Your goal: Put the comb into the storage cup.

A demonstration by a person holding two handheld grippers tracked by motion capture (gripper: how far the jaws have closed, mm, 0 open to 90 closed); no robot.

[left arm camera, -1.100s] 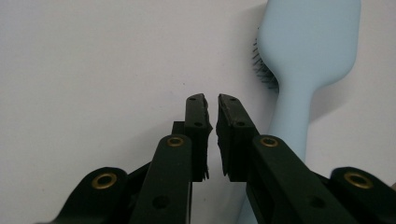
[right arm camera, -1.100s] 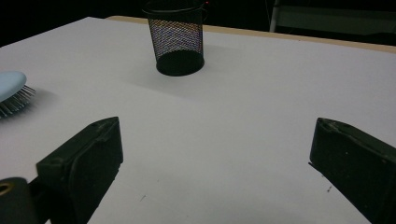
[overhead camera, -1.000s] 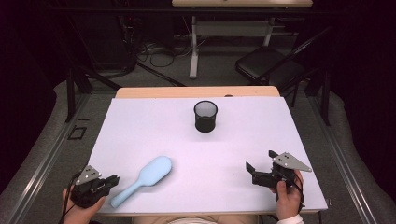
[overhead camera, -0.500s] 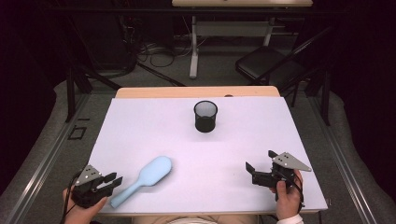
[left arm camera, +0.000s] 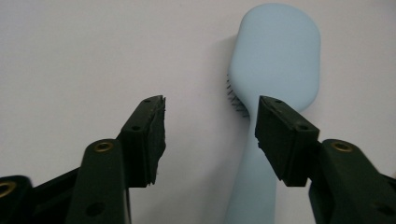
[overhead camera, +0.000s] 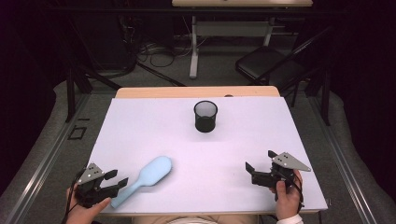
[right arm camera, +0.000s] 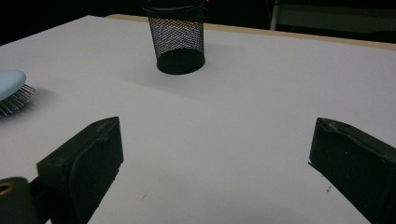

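A light blue hairbrush [overhead camera: 149,175] lies bristles down on the white table [overhead camera: 154,126], near the front left, with its handle pointing at the front edge. My left gripper [overhead camera: 117,178] sits just left of the handle. Its jaws have just been opening. In the left gripper view the left gripper [left arm camera: 210,121] stands apart, the hairbrush [left arm camera: 275,56] runs under the right-hand jaw, and the pads touch nothing. My right gripper [overhead camera: 259,159] rests open and empty at the front right. A black mesh cup [overhead camera: 205,116] stands upright at the far middle.
The right gripper view shows the mesh cup [right arm camera: 180,39] ahead and the hairbrush [right arm camera: 11,86] bristles at the left edge. Behind the table are a folded black chair [overhead camera: 266,65], floor cables and the legs of another desk. Bare tabletop separates the brush, the cup and the right gripper.
The left gripper's jaws have spread apart from nearly shut. Both hands, the hairbrush and the cup have stayed where they were.
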